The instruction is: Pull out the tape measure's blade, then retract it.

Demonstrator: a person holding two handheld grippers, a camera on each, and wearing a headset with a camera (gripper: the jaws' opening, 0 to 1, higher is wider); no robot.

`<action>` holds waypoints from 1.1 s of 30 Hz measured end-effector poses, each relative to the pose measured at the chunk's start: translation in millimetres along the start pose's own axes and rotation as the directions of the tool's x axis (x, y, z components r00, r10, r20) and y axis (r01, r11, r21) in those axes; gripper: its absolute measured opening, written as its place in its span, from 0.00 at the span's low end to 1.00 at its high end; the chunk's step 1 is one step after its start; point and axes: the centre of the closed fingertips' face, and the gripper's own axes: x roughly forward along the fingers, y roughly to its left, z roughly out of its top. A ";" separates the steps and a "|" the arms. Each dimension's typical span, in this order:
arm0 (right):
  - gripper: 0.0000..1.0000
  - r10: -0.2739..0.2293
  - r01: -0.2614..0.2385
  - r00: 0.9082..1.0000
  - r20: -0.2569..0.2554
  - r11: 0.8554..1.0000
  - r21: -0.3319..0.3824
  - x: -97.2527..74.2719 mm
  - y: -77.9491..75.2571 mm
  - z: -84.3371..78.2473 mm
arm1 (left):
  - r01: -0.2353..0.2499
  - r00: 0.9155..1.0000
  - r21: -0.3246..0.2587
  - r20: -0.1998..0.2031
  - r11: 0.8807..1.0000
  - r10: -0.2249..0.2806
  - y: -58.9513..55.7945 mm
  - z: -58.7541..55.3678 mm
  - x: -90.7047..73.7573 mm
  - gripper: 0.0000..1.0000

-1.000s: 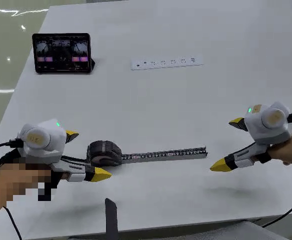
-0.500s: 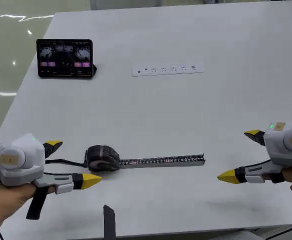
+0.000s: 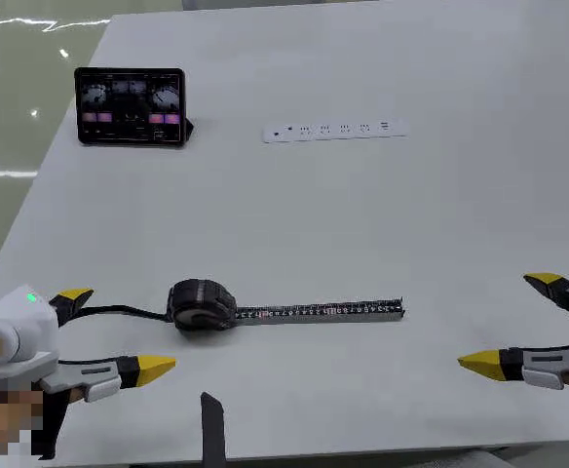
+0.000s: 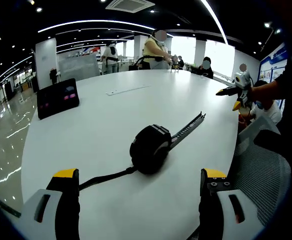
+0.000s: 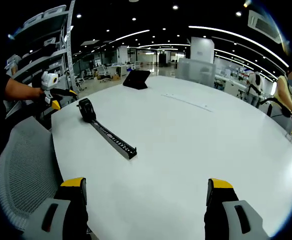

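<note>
The left hand-held gripper [image 3: 119,329] hovers at the surface's [image 3: 294,214] near left edge, jaws spread wide and empty. The right hand-held gripper [image 3: 509,320] is at the near right, also spread and holding nothing. Between them lies the tape measure [image 3: 203,304], just ahead of the left jaws and untouched. Its blade [image 3: 323,311] lies extended flat toward the right one, well apart from it. Its strap [image 3: 119,312] trails left. Farther back are a power strip [image 3: 335,130] and a propped tablet [image 3: 131,105].
</note>
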 end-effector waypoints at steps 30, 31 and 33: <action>0.99 -0.004 0.005 0.999 -0.046 1.000 0.023 -29.3 2.4 -34.6 | -0.015 1.000 0.007 -0.008 1.000 0.015 14.8 -12.2 -21.6 0.99; 0.99 -0.003 0.004 0.999 -0.048 1.000 0.021 -29.3 3.2 -35.0 | -0.016 1.000 0.003 -0.012 1.000 0.016 14.9 -13.0 -21.6 0.99; 0.99 0.004 -0.003 0.999 -0.053 1.000 0.017 -29.0 5.6 -35.4 | -0.013 1.000 0.006 -0.015 1.000 0.014 14.6 -12.6 -21.4 0.99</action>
